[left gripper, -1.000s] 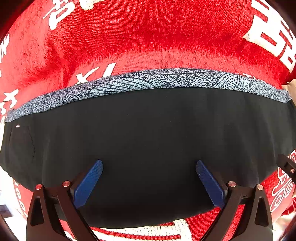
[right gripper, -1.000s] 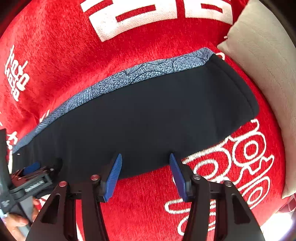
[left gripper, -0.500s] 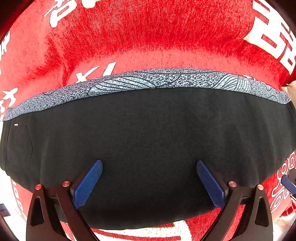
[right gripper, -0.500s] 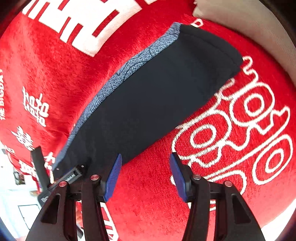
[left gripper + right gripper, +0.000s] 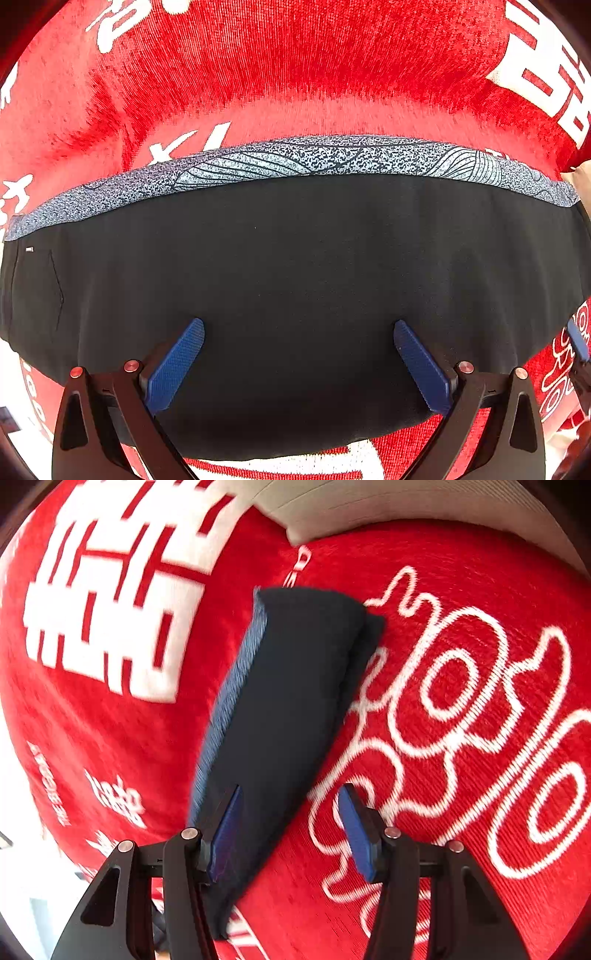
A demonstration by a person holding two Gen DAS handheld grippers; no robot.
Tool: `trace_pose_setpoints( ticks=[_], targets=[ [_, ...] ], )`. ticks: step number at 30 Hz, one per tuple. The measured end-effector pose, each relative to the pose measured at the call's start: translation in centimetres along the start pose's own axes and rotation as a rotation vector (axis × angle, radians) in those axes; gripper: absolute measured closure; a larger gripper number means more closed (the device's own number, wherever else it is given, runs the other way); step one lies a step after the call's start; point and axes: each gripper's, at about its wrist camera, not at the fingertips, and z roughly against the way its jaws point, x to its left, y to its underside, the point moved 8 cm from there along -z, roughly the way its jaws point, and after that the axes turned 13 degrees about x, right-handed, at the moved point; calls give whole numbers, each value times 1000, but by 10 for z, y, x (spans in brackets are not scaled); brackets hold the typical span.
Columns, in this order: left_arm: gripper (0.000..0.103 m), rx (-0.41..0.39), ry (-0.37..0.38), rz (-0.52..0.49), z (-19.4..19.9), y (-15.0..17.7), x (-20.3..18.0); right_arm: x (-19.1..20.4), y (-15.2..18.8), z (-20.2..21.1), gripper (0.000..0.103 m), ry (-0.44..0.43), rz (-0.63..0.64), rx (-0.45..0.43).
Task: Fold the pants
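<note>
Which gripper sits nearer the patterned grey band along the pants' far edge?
Probably left. The left gripper hovers open over the black pants, facing the band. The right gripper straddles their near edge, the band beside its left finger.

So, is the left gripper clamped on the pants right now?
No. The left gripper has its blue fingers spread wide above the flat black pants, pinching no fabric.

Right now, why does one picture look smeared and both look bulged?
Left wrist view: sharp, the black pants and patterned waistband crisp, though the fisheye lens bows them into an arc. Right wrist view: motion blur smears the red blanket lettering and the pants' edge, with the same bulge.
</note>
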Motion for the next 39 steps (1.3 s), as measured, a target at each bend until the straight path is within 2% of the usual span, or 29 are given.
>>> trace_pose_setpoints(
  ticks=[5, 8, 9, 10, 12, 13, 15, 17, 19, 22, 23, 26, 28, 36, 39],
  targets=[
    [0, -10, -5, 2, 1, 1, -2, 0, -20, -1, 45, -81, -12, -57],
    [0, -9, -21, -2, 4, 1, -3, 14, -32, -14, 45, -116, 14, -65],
    [1, -7, -34, -2, 6, 1, -4, 17, -35, -16, 46, -124, 14, -58],
    [3, -8, -48, -6, 11, 0, -7, 19, -38, -19, 59, -129, 7, -48],
    [26, -8, -35, -27, 21, -1, -17, 17, -40, -25, 88, -89, -15, -8],
    [30, -9, -22, -42, 27, -2, -25, 17, -41, -26, 88, -79, -16, 8],
    [52, -38, 11, -80, 41, -3, -44, 25, -40, -21, 89, -57, 20, 21],
    [57, -64, 64, -129, 52, -4, -69, 38, -38, -16, 89, -20, 79, 19],
    [57, -72, 118, -164, 55, -4, -92, 49, -37, -14, 89, -3, 123, 16],
    [58, -55, 169, -192, 38, 0, -118, 62, -35, -12, 89, 26, 173, 16],
    [63, -39, 174, -195, 27, 5, -124, 65, -35, -12, 89, 34, 184, 17],
    [63, -148, 119, -235, 22, 13, -130, 76, -28, -17, 89, 84, 240, 37],
    [63, -163, 149, -220, 22, 13, -128, 89, -21, -16, 89, 150, 330, 24],
    [63, -212, 254, -205, 23, 15, -117, 160, 22, -29, 89, 305, 638, 31],
    [64, -160, 292, -174, 28, 15, -101, 186, 46, -42, 89, 358, 772, 53]
  ],
)
